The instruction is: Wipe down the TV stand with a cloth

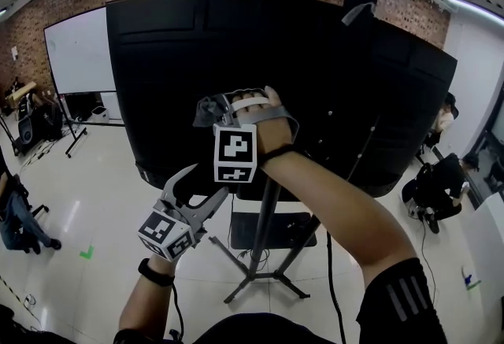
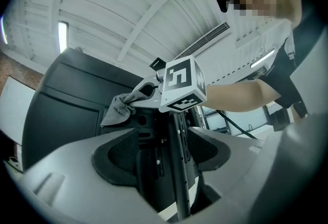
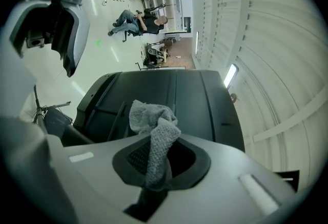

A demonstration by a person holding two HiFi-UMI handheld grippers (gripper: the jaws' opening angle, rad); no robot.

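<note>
In my head view the right gripper (image 1: 214, 111) is raised at the centre of the frame, with the grey cloth (image 1: 205, 109) bunched at its tip in front of the black back panel of the TV (image 1: 331, 75). I cannot tell whether the cloth actually touches the panel. My right gripper view shows its jaws closed tight on the cloth (image 3: 152, 138). A strip is pinched between the pads and the rest is crumpled above them, with the dark TV back (image 3: 189, 100) behind. The left gripper (image 1: 203, 186) sits lower left of centre, below the right one, and its jaws are spread wide with nothing gripped. In the left gripper view the gap between its jaws (image 2: 165, 157) frames the TV stand's upright pole (image 2: 180, 177). The cloth (image 2: 120, 108) hangs in the upper middle of that frame. The TV stand (image 1: 263, 228) rises from splayed legs on the pale floor (image 1: 102, 208) at lower centre. A whiteboard (image 1: 79, 51) stands at upper left.
</note>
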